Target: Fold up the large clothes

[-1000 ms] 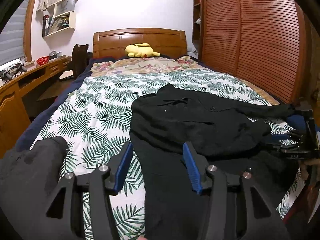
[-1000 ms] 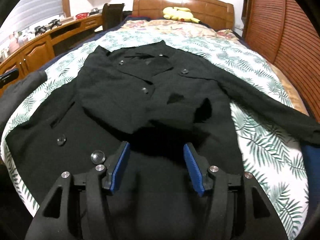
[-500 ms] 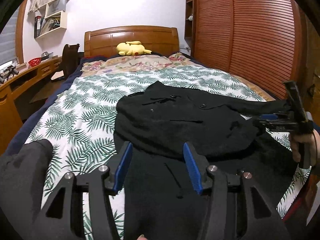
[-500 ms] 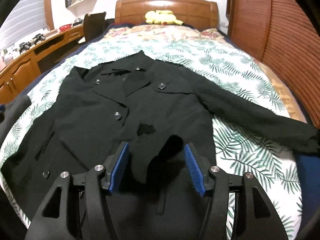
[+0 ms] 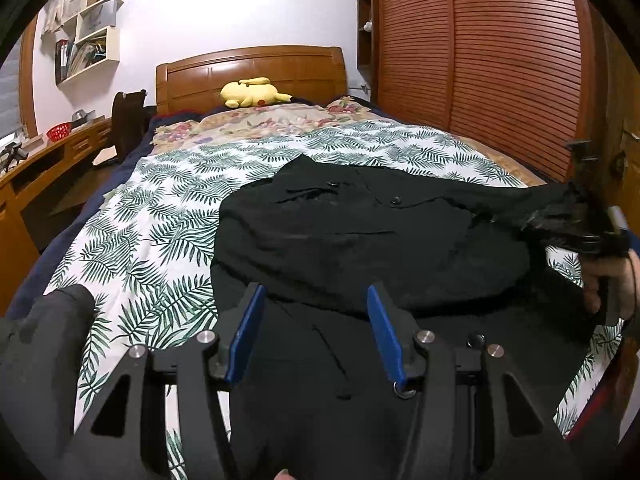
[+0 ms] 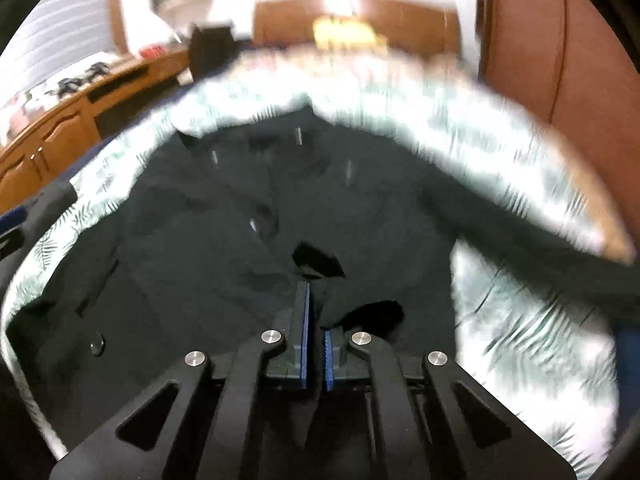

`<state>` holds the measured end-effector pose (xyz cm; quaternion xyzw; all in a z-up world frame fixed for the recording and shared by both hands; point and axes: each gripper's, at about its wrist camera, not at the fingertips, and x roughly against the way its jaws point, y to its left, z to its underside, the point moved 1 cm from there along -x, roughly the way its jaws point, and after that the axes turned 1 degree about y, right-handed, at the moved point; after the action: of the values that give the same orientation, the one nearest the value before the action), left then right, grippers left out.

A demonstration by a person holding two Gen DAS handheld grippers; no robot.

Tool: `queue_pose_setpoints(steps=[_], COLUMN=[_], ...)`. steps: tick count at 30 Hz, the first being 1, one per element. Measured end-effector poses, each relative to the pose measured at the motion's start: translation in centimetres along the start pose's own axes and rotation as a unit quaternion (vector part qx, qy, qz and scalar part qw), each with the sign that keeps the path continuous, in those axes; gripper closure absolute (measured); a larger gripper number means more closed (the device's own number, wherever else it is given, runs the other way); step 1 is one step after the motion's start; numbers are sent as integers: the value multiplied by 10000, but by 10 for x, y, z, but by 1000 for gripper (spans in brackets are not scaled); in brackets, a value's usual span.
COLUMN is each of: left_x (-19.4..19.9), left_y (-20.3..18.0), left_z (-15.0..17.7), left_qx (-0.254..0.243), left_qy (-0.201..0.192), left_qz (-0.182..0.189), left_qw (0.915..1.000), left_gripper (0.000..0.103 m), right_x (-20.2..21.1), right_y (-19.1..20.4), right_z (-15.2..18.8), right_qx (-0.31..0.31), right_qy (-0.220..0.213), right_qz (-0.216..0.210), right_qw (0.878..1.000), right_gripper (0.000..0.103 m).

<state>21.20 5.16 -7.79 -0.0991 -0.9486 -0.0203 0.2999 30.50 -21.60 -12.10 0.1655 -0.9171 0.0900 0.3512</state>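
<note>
A black buttoned coat (image 5: 360, 232) lies spread front-up on the leaf-print bedcover (image 5: 160, 216). My left gripper (image 5: 314, 292) hovers open over the coat's lower part, nothing between its blue pads. In the right wrist view, which is motion-blurred, my right gripper (image 6: 316, 308) is shut, and a raised fold of the coat (image 6: 200, 240) is pinched between its pads. In the left wrist view that gripper appears at the right edge, held by a hand (image 5: 612, 280), with dark cloth bunched at its tip.
A yellow plush toy (image 5: 252, 92) rests against the wooden headboard (image 5: 248, 68). A slatted wardrobe (image 5: 500, 60) runs along the right side, a wooden desk (image 5: 40, 160) along the left. A dark grey cloth mass (image 5: 44, 340) sits at the near left corner.
The right gripper's jaws, open over the coat in both earlier frames, have closed on a fold of it. The left gripper has shifted right, further over the coat, still open.
</note>
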Motion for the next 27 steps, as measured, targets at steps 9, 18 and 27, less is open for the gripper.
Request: queue_pose_setpoints(steps=[9,18,27], left_x=[-1,-3,-12], left_y=[3,-2,-17], left_z=[1,0,-3], left_qx=[69,42,-40], left_qy=[15,26,30], left_qz=[-43,-5,94], left_qw=[10000,10000,9999], left_gripper=[51,50,50], right_x=[31,20,48], right_y=[-22,-28,-28], right_z=[3,51,46], right_qx=[147,57,182], right_qy=[-176,685,278], right_qz=[1205,1005,1182], right_qw=[9924,9926,9924], right_gripper=[100,92,44])
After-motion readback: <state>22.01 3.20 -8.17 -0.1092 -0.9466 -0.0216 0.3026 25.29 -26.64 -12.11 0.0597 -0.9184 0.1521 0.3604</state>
